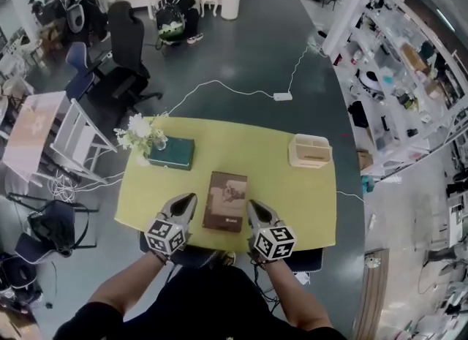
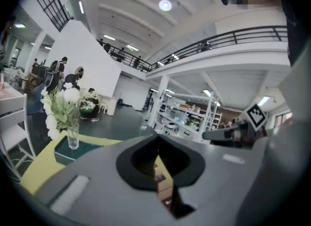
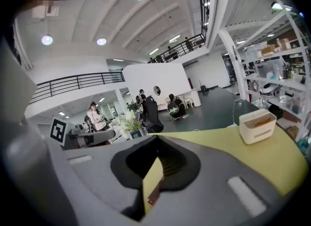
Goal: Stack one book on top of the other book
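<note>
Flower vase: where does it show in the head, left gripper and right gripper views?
Head view: flower vase on the green book, far-left corner of the yellow table.
Left gripper view: flower vase at left, mid-height.
Right gripper view: flower vase small, just left of centre.
Shared landmark: yellow table.

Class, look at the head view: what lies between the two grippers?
The brown book lies on the yellow table between the left gripper and the right gripper, seen in the head view.
</note>
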A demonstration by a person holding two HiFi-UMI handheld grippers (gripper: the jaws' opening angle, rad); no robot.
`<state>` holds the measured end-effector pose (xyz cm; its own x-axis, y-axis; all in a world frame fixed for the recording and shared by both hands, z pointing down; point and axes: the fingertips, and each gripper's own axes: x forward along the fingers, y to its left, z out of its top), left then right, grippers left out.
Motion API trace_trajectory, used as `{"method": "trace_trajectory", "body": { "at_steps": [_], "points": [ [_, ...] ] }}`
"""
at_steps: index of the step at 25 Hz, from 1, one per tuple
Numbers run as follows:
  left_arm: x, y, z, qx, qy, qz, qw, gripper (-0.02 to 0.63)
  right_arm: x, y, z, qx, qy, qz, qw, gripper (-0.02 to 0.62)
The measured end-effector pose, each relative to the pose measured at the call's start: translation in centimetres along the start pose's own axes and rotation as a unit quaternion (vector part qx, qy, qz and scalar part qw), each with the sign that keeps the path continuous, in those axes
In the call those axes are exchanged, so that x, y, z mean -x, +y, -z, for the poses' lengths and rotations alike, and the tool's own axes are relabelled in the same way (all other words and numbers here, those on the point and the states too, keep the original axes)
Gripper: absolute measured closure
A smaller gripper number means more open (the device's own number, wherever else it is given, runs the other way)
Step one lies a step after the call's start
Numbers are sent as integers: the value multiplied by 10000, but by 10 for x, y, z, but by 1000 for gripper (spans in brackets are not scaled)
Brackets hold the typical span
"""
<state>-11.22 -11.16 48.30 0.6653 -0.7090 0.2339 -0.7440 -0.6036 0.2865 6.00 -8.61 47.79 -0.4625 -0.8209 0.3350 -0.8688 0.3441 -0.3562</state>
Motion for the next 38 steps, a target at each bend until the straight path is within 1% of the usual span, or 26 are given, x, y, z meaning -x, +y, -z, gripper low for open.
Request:
{"method": "trace_trajectory", "body": {
  "at_steps": [2,6,10,12,15,19,21,25,28,31,38],
  "points": [
    [4,-16,-7,3,-8,205,9998,598,6,20,-11,101,-74,-167,9998,592],
    [24,-44,-8,-6,34,453,9990,598,23,56,-10,189,-82,-389,9990,592],
    [42,-65,-25,-379,-125,746,9964,598,32,80,-12,238,-112,-494,9984,592],
    [49,-72,-32,-551,-240,827,9948,598,37,86,-14,301,-156,-495,9982,592],
    [56,-76,-38,-633,-343,890,9934,600,42,92,-19,388,-246,-443,9980,592],
    [66,-81,-43,-583,-423,952,9929,598,48,98,-22,333,-278,-385,9983,592],
    [70,-84,-43,-609,-437,978,9924,598,50,101,-23,294,-285,-384,9984,592],
    [75,-85,-43,-622,-445,1003,9920,598,55,105,-26,396,-321,-324,9982,592],
    [76,-84,-39,-570,-426,968,9928,598,58,106,-23,449,-305,-316,9980,594],
    [77,-88,-31,-469,-318,984,9935,598,62,105,-21,466,-278,-304,9981,594],
    [79,-87,-22,-463,-315,946,9939,598,66,99,-10,419,-210,-185,9987,594]
  ]
}}
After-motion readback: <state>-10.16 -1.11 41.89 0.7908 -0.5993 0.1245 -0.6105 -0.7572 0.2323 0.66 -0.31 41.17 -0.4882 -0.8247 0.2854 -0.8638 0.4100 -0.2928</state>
